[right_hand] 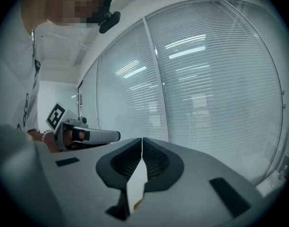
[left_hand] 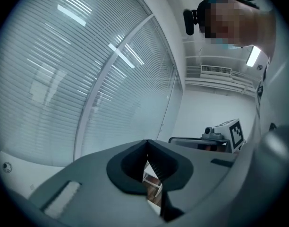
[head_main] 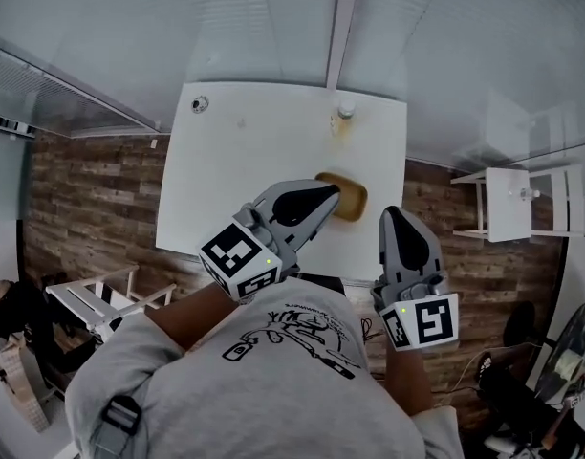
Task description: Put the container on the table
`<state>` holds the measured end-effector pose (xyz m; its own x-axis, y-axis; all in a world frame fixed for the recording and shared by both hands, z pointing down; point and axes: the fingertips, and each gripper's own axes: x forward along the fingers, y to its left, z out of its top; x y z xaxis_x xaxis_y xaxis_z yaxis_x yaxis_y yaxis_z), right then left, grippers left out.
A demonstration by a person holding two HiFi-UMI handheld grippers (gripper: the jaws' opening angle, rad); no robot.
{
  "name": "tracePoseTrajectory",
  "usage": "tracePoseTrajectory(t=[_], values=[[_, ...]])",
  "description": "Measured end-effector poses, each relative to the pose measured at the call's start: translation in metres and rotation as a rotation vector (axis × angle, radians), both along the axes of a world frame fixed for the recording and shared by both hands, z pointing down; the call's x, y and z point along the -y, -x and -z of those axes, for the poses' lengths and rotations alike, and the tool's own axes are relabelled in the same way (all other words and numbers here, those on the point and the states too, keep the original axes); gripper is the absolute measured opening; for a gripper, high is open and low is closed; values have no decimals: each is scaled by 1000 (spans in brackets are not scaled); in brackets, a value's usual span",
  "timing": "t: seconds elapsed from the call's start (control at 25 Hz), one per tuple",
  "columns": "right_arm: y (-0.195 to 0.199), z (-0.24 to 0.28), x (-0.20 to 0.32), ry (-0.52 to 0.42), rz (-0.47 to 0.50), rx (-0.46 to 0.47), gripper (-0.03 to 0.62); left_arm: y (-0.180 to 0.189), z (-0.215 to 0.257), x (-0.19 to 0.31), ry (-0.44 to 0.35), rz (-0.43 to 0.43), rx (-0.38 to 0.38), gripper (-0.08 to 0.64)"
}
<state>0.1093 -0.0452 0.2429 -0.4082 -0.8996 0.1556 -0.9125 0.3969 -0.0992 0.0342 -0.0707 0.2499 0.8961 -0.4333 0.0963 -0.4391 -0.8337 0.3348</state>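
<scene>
Bottom centre: grey T-shirt (head_main: 302,400) with a dark printed graphic, lettering too small to read. Just above, left gripper (head_main: 331,192) and right gripper (head_main: 389,212), side by side, forearms bare, jaws pressed together on nothing, pointing up the frame. Beyond, at frame centre, amber container (head_main: 355,199) resting on the white table (head_main: 245,161), partly behind the left gripper's tips. Farther up, a small bottle (head_main: 345,113).
</scene>
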Motion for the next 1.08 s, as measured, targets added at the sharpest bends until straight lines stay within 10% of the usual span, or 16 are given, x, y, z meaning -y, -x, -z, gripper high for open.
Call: tracePoseTrajectory(t=[1.08], values=[[20,47,-22,-68,-9,-55,6,27,34,-17,-50,77,-20,5]])
